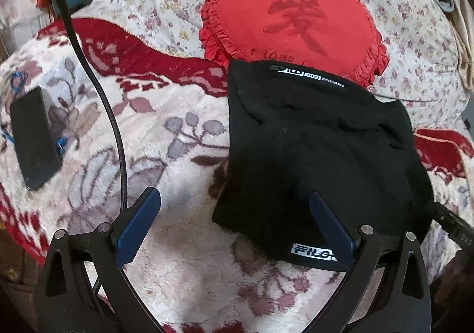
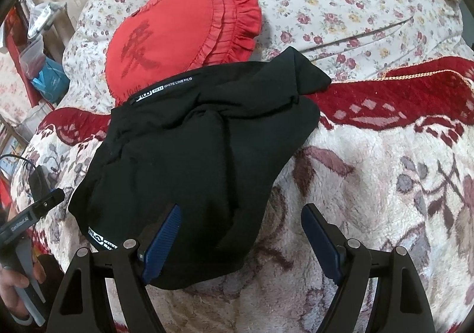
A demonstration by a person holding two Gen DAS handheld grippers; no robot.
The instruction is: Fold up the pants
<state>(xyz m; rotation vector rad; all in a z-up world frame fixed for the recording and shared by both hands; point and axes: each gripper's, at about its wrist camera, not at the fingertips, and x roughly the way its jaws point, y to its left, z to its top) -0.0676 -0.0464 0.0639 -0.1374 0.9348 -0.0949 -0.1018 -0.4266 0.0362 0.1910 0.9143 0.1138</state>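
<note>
On the bed's fleecy blanket (image 1: 177, 259), bare either side, folded black pants (image 1: 320, 155) lie ahead of both wide-spread tongs: left tongs (image 1: 234, 226), right tongs (image 2: 241, 233).

A red frilled cushion (image 1: 293, 22) lies on a floral quilt (image 1: 414, 37); a phone (image 1: 34, 137) rests on the fleece blanket (image 1: 166, 155).

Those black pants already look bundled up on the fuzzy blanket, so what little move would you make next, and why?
Probably tidy the loose corner. The black folded pants lie compact on the flowered fleece blanket, but one flap sticks out toward the red ruffled cushion. Both the right gripper and left gripper are open and hold nothing, so the right one could likely pinch that flap and fold it in.
</note>
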